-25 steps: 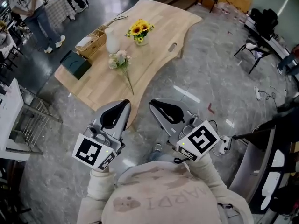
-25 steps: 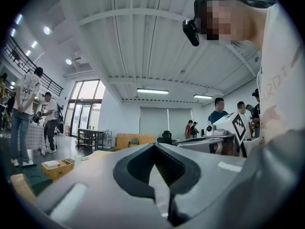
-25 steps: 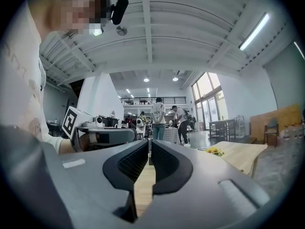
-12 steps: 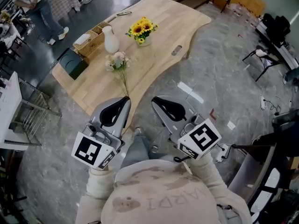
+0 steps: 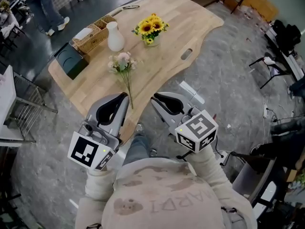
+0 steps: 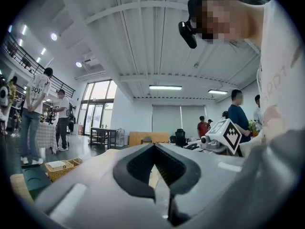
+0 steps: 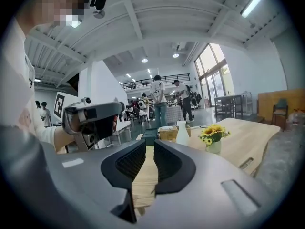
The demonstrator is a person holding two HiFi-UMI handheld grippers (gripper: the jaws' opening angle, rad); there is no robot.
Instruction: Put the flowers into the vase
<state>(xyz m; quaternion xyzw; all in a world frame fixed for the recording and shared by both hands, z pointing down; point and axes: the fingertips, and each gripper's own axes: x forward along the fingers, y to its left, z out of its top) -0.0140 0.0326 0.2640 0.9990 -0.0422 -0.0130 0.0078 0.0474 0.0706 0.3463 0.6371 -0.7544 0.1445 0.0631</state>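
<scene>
Your left gripper is clenched empty, right gripper parted a slit, empty. At 12 o'clock: flowers, vase beyond.

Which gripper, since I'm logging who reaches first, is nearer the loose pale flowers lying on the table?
Left. In the head view, the left gripper has its tips right beside the stem end of the flowers; the right gripper is farther off, to the stem's right.

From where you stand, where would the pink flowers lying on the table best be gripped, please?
Probably the bare stem, from above with jaws across it: the flowers lie flat on the table, blooms far, thin stem pointing toward you.
</scene>
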